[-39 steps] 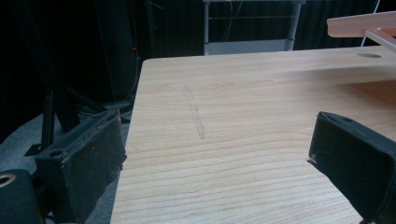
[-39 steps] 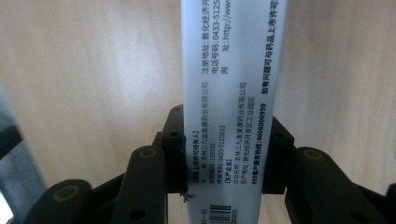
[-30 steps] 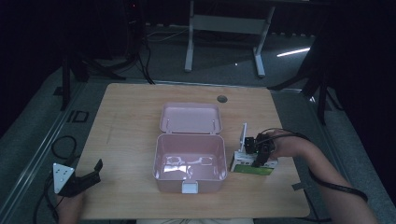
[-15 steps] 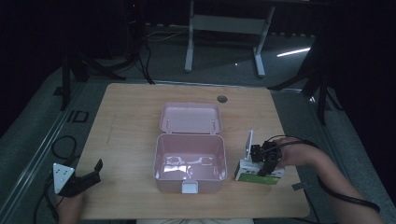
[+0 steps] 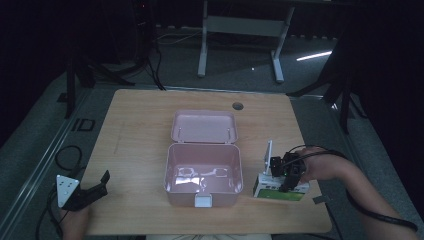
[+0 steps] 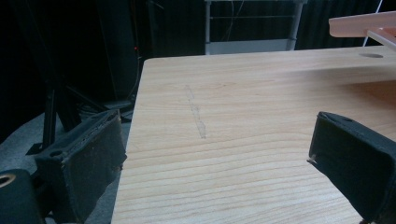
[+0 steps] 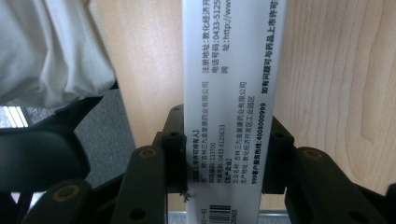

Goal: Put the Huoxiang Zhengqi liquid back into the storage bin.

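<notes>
Right gripper (image 5: 286,175) sits near the table's right edge, clamped on a white and green carton (image 5: 280,189). In the right gripper view the two black jaws press on both long sides of the carton (image 7: 229,116), whose white face carries small printed text and part of a barcode at the bottom; the box runs out of the top and bottom of that picture, so its ends are cut off. From above, the gripper's body and the hand (image 5: 320,165) cover much of the carton's top, and only its green front and a white upper strip can be made out. Whether the carton rests on the table (image 5: 140,130) or hangs just above it cannot be told. A thin white piece stands upright just behind the gripper; what it is cannot be read.

The carton lies just right of the pink box (image 5: 203,175), near its front right corner but apart from it. That box is open, its lid (image 5: 203,126) folded back flat toward the far side. Glare spots on the pink floor make the inside hard to read.

Left gripper (image 5: 82,192) rests at the front left corner of the table, well apart from the box, its jaws spread with nothing between them. In its own view the pads (image 6: 84,158) frame bare wood, and only a corner of the pink lid (image 6: 364,23) shows at the upper right. The room beyond the table is dark.
</notes>
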A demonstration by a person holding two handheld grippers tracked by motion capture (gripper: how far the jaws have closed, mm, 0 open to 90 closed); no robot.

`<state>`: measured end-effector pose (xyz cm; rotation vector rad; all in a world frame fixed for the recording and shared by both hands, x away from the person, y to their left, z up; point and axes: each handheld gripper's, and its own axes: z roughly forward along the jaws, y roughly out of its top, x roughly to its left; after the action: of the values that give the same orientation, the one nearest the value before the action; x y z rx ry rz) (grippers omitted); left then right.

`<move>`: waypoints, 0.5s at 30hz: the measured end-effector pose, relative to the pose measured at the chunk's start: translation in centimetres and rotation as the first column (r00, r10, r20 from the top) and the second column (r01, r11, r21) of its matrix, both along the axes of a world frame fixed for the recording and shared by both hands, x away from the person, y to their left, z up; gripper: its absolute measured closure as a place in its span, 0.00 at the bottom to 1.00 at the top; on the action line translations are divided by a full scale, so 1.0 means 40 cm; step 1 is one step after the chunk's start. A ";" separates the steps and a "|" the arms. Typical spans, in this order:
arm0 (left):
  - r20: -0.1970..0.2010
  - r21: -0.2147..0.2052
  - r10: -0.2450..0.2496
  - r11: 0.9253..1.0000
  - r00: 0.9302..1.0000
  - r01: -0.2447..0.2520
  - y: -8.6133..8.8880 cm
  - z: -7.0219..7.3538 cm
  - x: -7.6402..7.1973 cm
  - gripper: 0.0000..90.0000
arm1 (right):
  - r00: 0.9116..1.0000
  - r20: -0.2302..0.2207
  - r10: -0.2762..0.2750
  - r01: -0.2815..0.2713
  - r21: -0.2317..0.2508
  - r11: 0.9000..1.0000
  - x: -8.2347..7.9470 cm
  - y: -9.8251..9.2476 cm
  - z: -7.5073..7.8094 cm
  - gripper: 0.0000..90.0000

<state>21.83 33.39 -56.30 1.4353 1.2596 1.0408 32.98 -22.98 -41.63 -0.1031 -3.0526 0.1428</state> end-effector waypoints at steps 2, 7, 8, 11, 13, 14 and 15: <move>0.000 0.000 0.001 1.000 1.000 -0.001 0.000 0.000 0.000 0.04 | 1.000 0.003 0.005 -0.005 -0.001 1.000 -0.007 0.001 0.018 0.69; 0.000 0.001 0.001 1.000 1.000 -0.001 0.000 0.000 0.000 0.04 | 1.000 0.011 0.001 -0.001 0.003 1.000 -0.017 0.002 0.068 0.69; 0.001 0.001 0.001 1.000 1.000 -0.001 0.000 0.000 -0.001 0.04 | 1.000 0.007 -0.007 0.007 0.001 1.000 -0.019 0.001 0.080 0.69; 0.001 0.002 0.001 1.000 1.000 -0.001 0.000 0.000 0.000 0.04 | 1.000 0.015 -0.012 0.012 -0.007 1.000 -0.021 0.001 0.105 0.69; 0.001 0.002 0.001 1.000 1.000 -0.001 0.000 0.000 0.000 0.04 | 1.000 0.014 -0.018 0.018 -0.008 1.000 -0.020 0.002 0.123 0.69; 0.001 0.002 0.001 1.000 1.000 -0.001 0.000 0.000 0.000 0.04 | 1.000 0.014 -0.018 0.018 -0.008 1.000 -0.020 0.002 0.123 0.69; 0.001 0.001 0.001 1.000 1.000 -0.001 0.000 0.000 0.000 0.04 | 1.000 0.017 -0.025 0.025 -0.008 1.000 -0.019 0.003 0.132 0.69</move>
<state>21.81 33.41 -56.30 1.4349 1.2589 1.0432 32.21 -22.86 -36.35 -0.1433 -3.0667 0.1531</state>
